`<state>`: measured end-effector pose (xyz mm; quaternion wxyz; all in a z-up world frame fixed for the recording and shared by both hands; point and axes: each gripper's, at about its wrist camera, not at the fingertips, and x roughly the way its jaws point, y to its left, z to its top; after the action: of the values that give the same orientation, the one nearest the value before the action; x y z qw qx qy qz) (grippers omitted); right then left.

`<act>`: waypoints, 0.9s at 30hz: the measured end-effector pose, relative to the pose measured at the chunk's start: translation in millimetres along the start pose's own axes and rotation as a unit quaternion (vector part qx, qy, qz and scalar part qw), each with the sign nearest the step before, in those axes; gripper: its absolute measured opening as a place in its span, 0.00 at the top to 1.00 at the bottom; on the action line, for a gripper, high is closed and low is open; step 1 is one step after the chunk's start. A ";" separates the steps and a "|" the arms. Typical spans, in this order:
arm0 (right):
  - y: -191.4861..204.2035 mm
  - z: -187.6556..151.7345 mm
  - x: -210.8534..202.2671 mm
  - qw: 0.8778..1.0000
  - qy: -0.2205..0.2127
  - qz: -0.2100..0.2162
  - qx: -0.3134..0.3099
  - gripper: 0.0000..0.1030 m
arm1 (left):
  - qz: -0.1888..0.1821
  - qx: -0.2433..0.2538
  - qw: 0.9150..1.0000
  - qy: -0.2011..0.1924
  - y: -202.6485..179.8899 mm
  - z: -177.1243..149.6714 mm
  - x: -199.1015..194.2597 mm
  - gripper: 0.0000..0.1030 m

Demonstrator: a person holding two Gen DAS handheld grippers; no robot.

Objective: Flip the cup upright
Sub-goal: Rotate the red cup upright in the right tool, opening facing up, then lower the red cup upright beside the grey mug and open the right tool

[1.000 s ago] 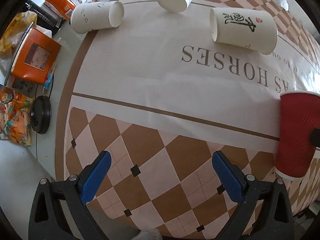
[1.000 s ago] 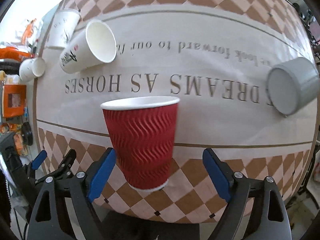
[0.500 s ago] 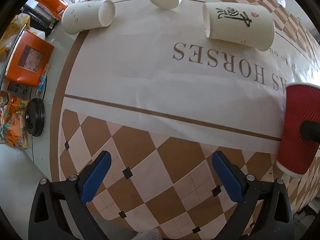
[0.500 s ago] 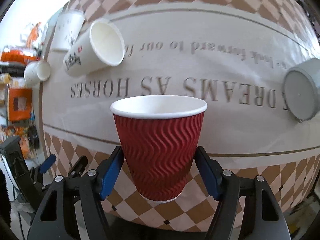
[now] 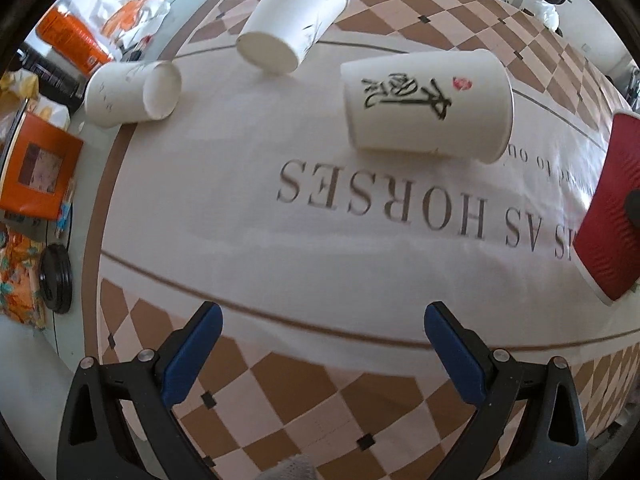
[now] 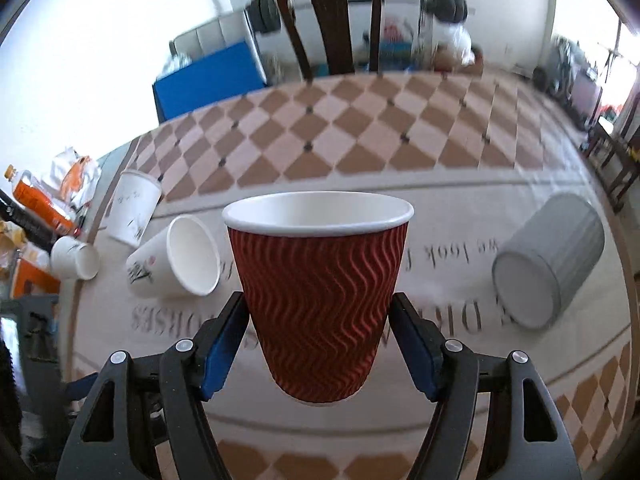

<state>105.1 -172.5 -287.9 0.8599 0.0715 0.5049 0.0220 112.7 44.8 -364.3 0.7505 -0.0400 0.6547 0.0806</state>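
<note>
My right gripper (image 6: 318, 340) is shut on a red ribbed paper cup (image 6: 320, 296), mouth up, held above the table. The same cup shows at the right edge of the left wrist view (image 5: 608, 216). My left gripper (image 5: 320, 344) is open and empty over the checked tablecloth (image 5: 280, 392). A white cup with black calligraphy (image 5: 428, 108) lies on its side ahead of it, also in the right wrist view (image 6: 176, 264). Two more white cups (image 5: 292, 20) (image 5: 132, 94) lie on their sides further back. A grey cup (image 6: 548, 272) lies on its side at the right.
An orange box (image 5: 36, 172), a black lid (image 5: 56, 278) and snack packets sit off the cloth at the left. A dark wooden chair (image 6: 332, 28) and a blue box (image 6: 208, 80) stand beyond the table's far edge.
My right gripper closed on the red cup and lifted it, tilting the view up toward the room. My left gripper moved forward toward the white cups, still open.
</note>
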 end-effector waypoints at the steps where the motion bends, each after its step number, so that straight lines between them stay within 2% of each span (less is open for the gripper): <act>1: -1.5 -1.3 2.1 1.000 -0.007 -0.004 -0.003 0.29 | 0.001 0.002 1.000 0.000 -1.6 2.4 0.6 0.00; 5: -0.6 -13.7 0.6 0.999 -0.042 -0.014 -0.019 0.29 | 0.004 0.009 1.000 -0.001 -7.1 7.2 0.3 0.00; 9: 3.1 -31.3 -6.4 0.998 -0.056 -0.015 -0.034 0.28 | 0.007 0.025 1.000 -0.009 -16.4 7.6 -5.3 0.00; 14: 1.2 -48.9 -11.4 0.998 -0.038 -0.028 -0.040 0.27 | 0.008 0.037 0.999 -0.017 -26.0 -2.4 -17.1 0.00; 17: -2.2 -56.6 -12.2 0.999 -0.012 -0.024 -0.037 0.26 | 0.005 0.043 0.999 -0.024 -27.0 -8.2 -23.8 0.00; 21: -6.4 -66.8 -19.7 0.999 -0.003 -0.032 -0.038 0.14 | 0.001 0.053 0.998 -0.035 -28.3 -18.6 -34.9 0.00; 27: -16.0 -80.0 -47.9 0.998 0.004 -0.059 -0.025 0.09 | -0.006 0.072 0.996 -0.054 -32.6 -35.5 -57.1 0.00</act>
<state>11.4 -185.5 -287.2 0.8591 0.0202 0.5112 -0.0155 76.3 2.9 -314.3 0.7864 0.0149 0.6168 0.0305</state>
